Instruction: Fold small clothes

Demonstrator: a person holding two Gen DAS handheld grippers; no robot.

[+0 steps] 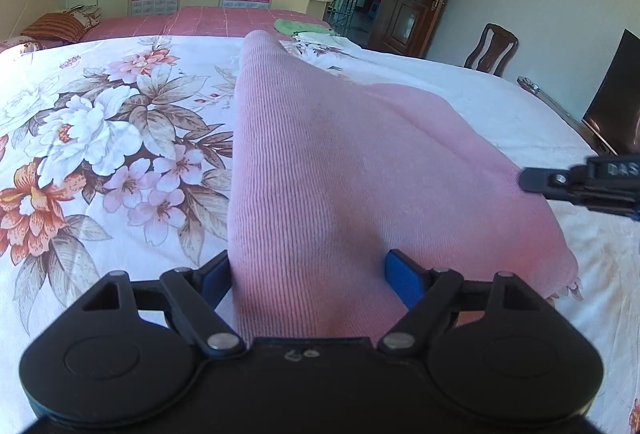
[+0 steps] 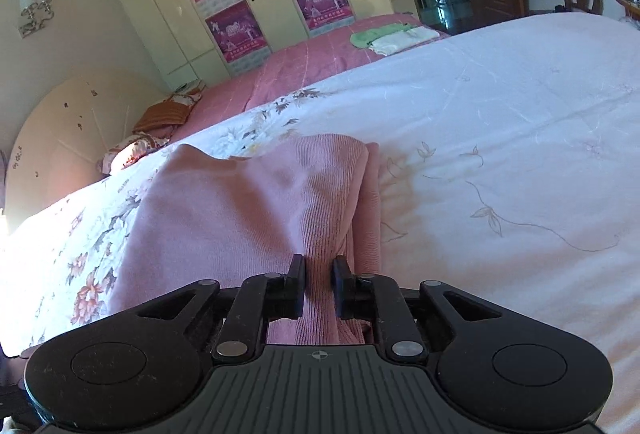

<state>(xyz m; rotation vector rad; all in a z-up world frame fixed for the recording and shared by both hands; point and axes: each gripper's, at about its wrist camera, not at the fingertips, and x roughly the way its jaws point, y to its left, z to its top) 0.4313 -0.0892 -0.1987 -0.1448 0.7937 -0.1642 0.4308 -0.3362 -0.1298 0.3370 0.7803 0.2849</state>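
A pink ribbed knit garment (image 1: 320,170) lies on the floral white bedspread (image 1: 100,122), lifted toward both cameras. My left gripper (image 1: 308,274) has blue-padded fingers wide apart, with a thick bunch of the pink knit between them. My right gripper (image 2: 319,274) is shut on a fold of the same garment (image 2: 256,210); its black fingers pinch a narrow ribbed strip. The right gripper's finger also shows at the right edge of the left wrist view (image 1: 560,182), touching the garment's edge.
The bedspread (image 2: 500,122) stretches to the right. Behind is a pink sheet (image 2: 304,62) with folded green and white cloths (image 2: 392,36), pillows (image 2: 168,114), wardrobes with posters, a wooden chair (image 1: 494,50) and a dark screen (image 1: 616,94).
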